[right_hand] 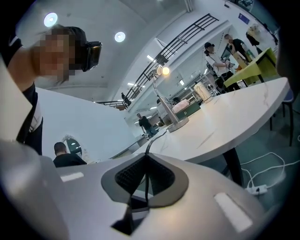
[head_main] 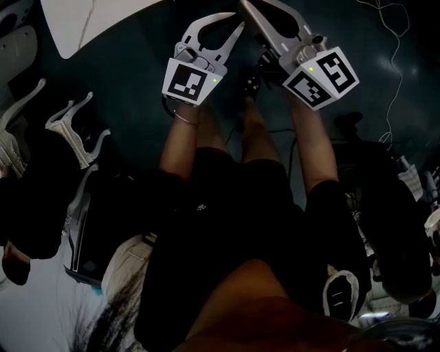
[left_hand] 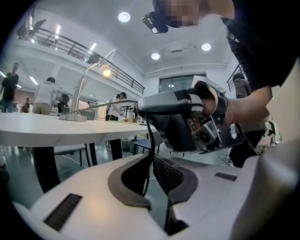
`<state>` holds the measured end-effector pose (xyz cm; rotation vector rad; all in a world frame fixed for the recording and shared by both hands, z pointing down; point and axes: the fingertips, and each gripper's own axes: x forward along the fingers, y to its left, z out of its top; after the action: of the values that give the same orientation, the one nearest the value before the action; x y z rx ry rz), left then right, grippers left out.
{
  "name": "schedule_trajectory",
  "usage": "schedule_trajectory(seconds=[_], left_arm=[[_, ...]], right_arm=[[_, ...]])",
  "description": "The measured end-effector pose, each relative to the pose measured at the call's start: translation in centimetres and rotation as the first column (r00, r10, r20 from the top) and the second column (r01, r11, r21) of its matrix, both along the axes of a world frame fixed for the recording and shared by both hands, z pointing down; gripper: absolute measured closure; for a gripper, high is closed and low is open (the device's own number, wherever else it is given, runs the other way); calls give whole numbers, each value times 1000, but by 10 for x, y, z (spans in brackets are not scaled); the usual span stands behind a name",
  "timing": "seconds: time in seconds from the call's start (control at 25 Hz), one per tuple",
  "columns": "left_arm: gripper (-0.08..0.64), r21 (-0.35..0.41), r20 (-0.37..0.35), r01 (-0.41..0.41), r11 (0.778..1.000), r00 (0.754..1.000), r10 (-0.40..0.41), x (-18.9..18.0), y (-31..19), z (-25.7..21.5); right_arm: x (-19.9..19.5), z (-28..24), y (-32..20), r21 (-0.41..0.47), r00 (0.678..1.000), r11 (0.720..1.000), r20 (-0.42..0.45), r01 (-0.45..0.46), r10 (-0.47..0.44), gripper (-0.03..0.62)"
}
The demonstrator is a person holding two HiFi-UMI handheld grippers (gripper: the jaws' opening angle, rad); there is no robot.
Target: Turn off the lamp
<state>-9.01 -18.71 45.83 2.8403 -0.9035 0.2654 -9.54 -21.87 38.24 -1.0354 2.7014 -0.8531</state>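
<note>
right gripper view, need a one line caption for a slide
Right gripper, jaws shut and empty, pointing across the white table toward the lit lamp.

The lamp (right_hand: 178, 124) is too small for its finer details to be told.

We hold our left gripper (head_main: 236, 29) and right gripper (head_main: 246, 7) out ahead, roughly level, their tips angled toward each other and nearly meeting. Both pairs of fingers are pressed together, empty. Our bare forearms (head_main: 180, 141) stretch forward behind them.
</note>
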Motion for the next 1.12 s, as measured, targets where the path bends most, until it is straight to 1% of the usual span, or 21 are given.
schedule_trajectory(seconds=[0.12,0.24,0.36,0.48,0.68,0.8,0.96,1.12], left_arm=[[537,65,50,-28,998,998,25,3,5,-6],[537,82,51,-45,996,998,41,10,12,-13],[538,98,37,-58,994,998,55,16,18,-20],[538,95,11,-54,994,999,53,16,17,-26],[538,97,13,-58,994,998,57,13,19,-35],[538,83,6,-43,996,999,43,8,19,-41],[538,67,-17,-16,998,1000,18,1,18,-50],[538,89,-32,-11,996,999,14,-1,17,-63]], right_arm=[[3,-2,-2,-10,999,1000,37,-16,16,577],[9,-4,-1,11,998,999,50,-41,41,577],[17,-2,3,27,998,998,20,-65,64,577],[27,-1,4,42,996,995,3,-88,88,577],[47,7,5,55,990,989,-43,-134,137,577],[53,21,11,50,986,990,-97,-131,136,577],[53,46,21,13,981,993,-152,-119,120,575],[49,67,30,-14,979,994,-176,-107,103,565]])
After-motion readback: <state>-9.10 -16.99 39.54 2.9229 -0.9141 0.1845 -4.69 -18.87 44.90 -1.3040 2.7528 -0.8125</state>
